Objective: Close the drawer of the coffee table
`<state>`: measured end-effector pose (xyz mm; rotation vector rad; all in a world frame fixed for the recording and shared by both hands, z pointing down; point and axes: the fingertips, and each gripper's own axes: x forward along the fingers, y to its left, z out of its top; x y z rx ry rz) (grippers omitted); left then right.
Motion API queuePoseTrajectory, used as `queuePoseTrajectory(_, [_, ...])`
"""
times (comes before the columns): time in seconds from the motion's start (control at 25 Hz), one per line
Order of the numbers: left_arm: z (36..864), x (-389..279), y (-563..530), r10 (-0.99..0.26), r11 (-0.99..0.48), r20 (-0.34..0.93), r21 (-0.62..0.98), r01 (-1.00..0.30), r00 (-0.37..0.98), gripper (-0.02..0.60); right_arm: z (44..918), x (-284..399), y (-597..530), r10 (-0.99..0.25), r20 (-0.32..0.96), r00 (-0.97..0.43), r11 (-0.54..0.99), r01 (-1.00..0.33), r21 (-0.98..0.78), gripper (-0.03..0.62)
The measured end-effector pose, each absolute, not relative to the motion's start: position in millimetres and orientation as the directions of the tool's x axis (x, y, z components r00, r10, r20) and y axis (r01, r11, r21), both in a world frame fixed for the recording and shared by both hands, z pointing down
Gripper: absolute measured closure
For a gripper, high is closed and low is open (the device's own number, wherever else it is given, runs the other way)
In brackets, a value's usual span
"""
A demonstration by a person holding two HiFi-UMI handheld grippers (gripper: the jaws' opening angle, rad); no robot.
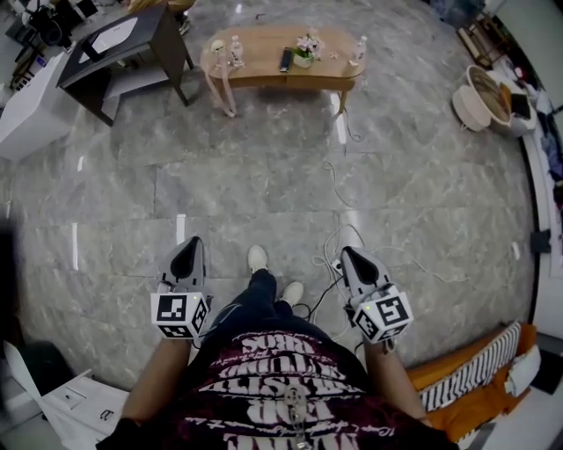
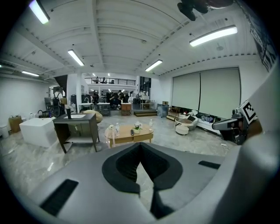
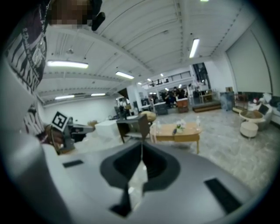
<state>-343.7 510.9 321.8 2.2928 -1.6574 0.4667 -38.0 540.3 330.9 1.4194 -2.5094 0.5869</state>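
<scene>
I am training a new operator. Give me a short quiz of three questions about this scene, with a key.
1. True or false: the left tongs and the right tongs stand open.
2. The coffee table is: A) directly under the tongs; B) far ahead across the floor; C) behind the person.
3. Fill in: between the bottles on the table stands a small pot of ____.
Key: 1 false, both are shut and empty. 2 B. 3 flowers.

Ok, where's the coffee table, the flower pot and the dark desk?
coffee table (image 1: pixel 259 42): head view, bare wooden top.
flower pot (image 1: pixel 303 60): head view, the pot's side.
dark desk (image 1: pixel 154 25): head view, bare dark top.
</scene>
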Motion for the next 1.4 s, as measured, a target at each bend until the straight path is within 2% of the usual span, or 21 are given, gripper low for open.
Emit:
queuePoseTrajectory(0.24, [322, -356, 462, -0.866, -0.330, 0.383, 0.047, -0.943, 0.323, 0.560, 318, -71, 497, -0.769, 0.359, -0.530, 0.478, -0.848, -0.229, 0.559])
queuePoseTrajectory(0.6, [313, -387, 374, -0.871, -0.354, 0.325, 0.104, -0.930, 0.368, 0.560, 279, -99, 434, -0.812, 0.342, -0.472, 0.447, -0.881, -0.154, 0.559])
queuePoseTrajectory(0.88, [305, -376, 336, -0.855, -0.417, 0.278, 0.133, -0.899, 0.438, 0.560, 260, -84, 414, -0.864, 0.332, -0.379, 0.364, -0.925, -0.109, 0.559])
queuePoseTrajectory(1.12, [307, -379, 322, -0.854, -0.420, 0.269, 0.145, -0.896, 0.445, 0.560, 259, -100, 400, -0.854, 0.319, -0.411, 0.409, -0.909, -0.076, 0.559])
queuePoseTrajectory(1.4, [294, -385, 315, -0.869, -0.414, 0.248, 0.112, -0.904, 0.428, 0.560, 278, -104, 380, -0.836, 0.324, -0.444, 0.423, -0.896, -0.135, 0.559])
